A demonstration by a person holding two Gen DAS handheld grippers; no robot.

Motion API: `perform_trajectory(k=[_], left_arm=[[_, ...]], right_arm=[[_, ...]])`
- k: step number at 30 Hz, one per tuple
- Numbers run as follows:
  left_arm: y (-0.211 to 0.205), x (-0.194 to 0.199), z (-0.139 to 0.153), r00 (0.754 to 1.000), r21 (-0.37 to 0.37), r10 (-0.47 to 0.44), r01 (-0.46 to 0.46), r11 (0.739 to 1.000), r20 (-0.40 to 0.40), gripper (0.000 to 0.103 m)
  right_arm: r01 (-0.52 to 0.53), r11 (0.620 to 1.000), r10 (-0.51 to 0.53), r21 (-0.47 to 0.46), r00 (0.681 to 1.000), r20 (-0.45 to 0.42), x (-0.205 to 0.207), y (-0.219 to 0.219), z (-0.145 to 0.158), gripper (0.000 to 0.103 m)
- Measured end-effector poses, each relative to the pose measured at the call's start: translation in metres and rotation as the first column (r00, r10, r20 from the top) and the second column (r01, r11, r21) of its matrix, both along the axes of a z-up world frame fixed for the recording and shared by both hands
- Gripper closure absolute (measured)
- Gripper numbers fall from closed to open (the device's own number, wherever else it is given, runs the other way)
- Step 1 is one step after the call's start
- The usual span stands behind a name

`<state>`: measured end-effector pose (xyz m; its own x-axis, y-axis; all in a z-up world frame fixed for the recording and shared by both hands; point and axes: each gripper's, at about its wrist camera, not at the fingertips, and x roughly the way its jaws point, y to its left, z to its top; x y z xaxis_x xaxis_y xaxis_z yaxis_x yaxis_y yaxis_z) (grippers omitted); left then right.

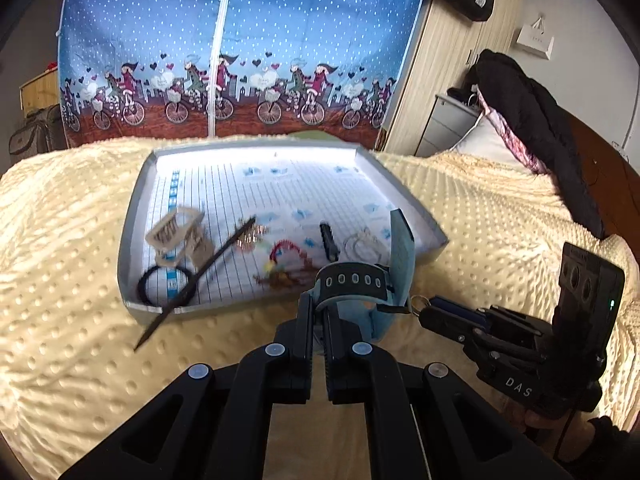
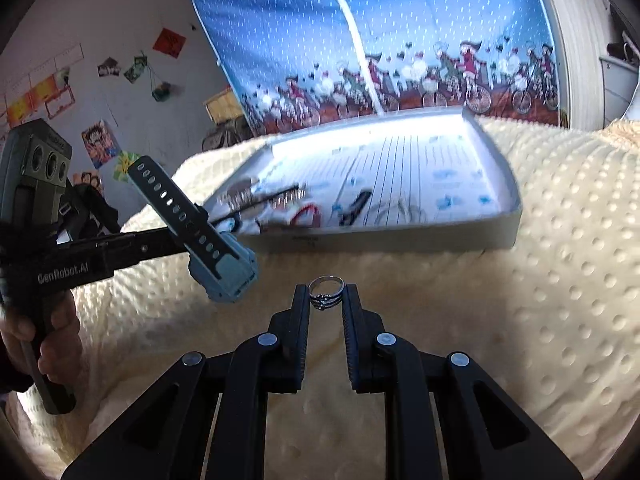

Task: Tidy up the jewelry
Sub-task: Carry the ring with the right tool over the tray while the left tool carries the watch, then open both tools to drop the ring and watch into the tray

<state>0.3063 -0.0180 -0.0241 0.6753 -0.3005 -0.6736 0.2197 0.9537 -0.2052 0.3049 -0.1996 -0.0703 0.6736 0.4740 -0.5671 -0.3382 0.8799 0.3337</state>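
Note:
My left gripper is shut on a light-blue watch with a black perforated strap, held just over the near edge of the white tray. In the right wrist view this watch hangs at the left from the left gripper. A small silver ring is pinched between the fingertips of my right gripper, above the blanket in front of the tray. In the tray lie a beige claw clip, a black hair tie, a dark hair stick, a red bracelet and a silver chain.
The tray rests on a cream dotted blanket covering a bed. A blue fabric wardrobe with a bicycle print stands behind it. Dark clothing lies on pillows at the right. A hand holds the left gripper's handle.

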Motion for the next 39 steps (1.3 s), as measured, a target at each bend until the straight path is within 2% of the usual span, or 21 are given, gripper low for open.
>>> perform_trajectory(k=[4, 8, 10, 16, 19, 24, 25, 27, 28, 29, 31, 32, 34, 35, 36, 37, 38, 39], left_arm=[[-0.003, 0.018, 0.015, 0.999, -0.014, 0.018, -0.018, 1.000, 0.036, 0.098], [-0.010, 0.041, 0.014, 0.999, 0.017, 0.038, -0.038, 0.999, 0.037, 0.098], [-0.011, 0.054, 0.008, 0.999, 0.021, 0.050, -0.050, 0.999, 0.019, 0.098], [-0.004, 0.080, -0.019, 0.994, -0.031, 0.092, -0.094, 0.995, -0.052, 0.098], [0.000, 0.084, -0.030, 0.991, -0.040, 0.102, -0.106, 0.994, -0.086, 0.098], [0.001, 0.086, -0.039, 0.986, -0.045, 0.109, -0.115, 0.992, -0.128, 0.097], [0.000, 0.085, -0.038, 0.985, -0.041, 0.112, -0.119, 0.992, -0.132, 0.097], [-0.002, 0.083, -0.034, 0.984, -0.023, 0.114, -0.118, 0.993, -0.137, 0.094], [-0.002, 0.081, -0.032, 0.984, -0.019, 0.109, -0.112, 0.993, -0.139, 0.092], [-0.003, 0.079, -0.030, 0.985, -0.021, 0.103, -0.107, 0.994, -0.141, 0.090], [-0.002, 0.070, -0.026, 0.985, -0.030, 0.103, -0.108, 0.994, -0.135, 0.089], [-0.001, 0.066, -0.024, 0.986, -0.037, 0.104, -0.109, 0.993, -0.128, 0.087], [0.001, 0.055, -0.019, 0.989, -0.055, 0.100, -0.106, 0.993, -0.111, 0.080], [0.001, 0.046, -0.015, 0.990, -0.056, 0.101, -0.106, 0.993, -0.096, 0.071], [0.001, 0.039, -0.011, 0.991, -0.053, 0.102, -0.107, 0.993, -0.082, 0.058], [0.000, 0.032, -0.007, 0.992, -0.048, 0.104, -0.107, 0.993, -0.064, 0.049], [0.000, 0.021, -0.001, 0.993, -0.041, 0.109, -0.110, 0.993, -0.037, 0.031], [0.000, 0.011, 0.006, 0.993, -0.038, 0.118, -0.118, 0.992, -0.003, 0.020]], right_arm=[[0.040, 0.999, -0.040, -0.001, 0.998, 0.046, 0.010, -0.008, 0.007, 0.088], [0.065, 0.998, -0.064, 0.001, 0.994, 0.093, 0.032, -0.015, 0.008, 0.088], [0.072, 0.997, -0.073, 0.008, 0.994, 0.079, 0.044, -0.018, 0.008, 0.091], [0.089, 0.996, -0.089, -0.022, 0.996, 0.010, 0.078, -0.015, 0.002, 0.091], [0.096, 0.995, -0.096, -0.024, 0.995, -0.021, 0.082, -0.016, -0.003, 0.091], [0.128, 0.991, -0.129, -0.036, 0.991, -0.023, 0.078, -0.021, -0.001, 0.091], [0.137, 0.990, -0.138, -0.038, 0.990, -0.023, 0.076, -0.022, 0.000, 0.090], [0.150, 0.987, -0.151, -0.049, 0.988, -0.023, 0.071, -0.024, 0.004, 0.079], [0.157, 0.986, -0.158, -0.053, 0.987, -0.022, 0.067, -0.025, 0.006, 0.067], [0.164, 0.985, -0.165, -0.054, 0.986, -0.017, 0.062, -0.027, 0.010, 0.061], [0.171, 0.984, -0.171, -0.058, 0.985, -0.004, 0.052, -0.029, 0.016, 0.060], [0.176, 0.982, -0.176, -0.065, 0.984, 0.002, 0.046, -0.030, 0.021, 0.056], [0.186, 0.980, -0.185, -0.069, 0.983, 0.021, 0.032, -0.033, 0.029, 0.049], [0.189, 0.980, -0.187, -0.067, 0.982, 0.034, 0.023, -0.035, 0.034, 0.045], [0.193, 0.979, -0.190, -0.067, 0.981, 0.048, 0.015, -0.037, 0.040, 0.043], [0.199, 0.978, -0.195, -0.066, 0.979, 0.067, 0.005, -0.039, 0.045, 0.037], [0.207, 0.977, -0.201, -0.060, 0.976, 0.087, -0.006, -0.041, 0.050, 0.031], [0.211, 0.976, -0.205, -0.054, 0.974, 0.101, -0.013, -0.043, 0.054, 0.029]])
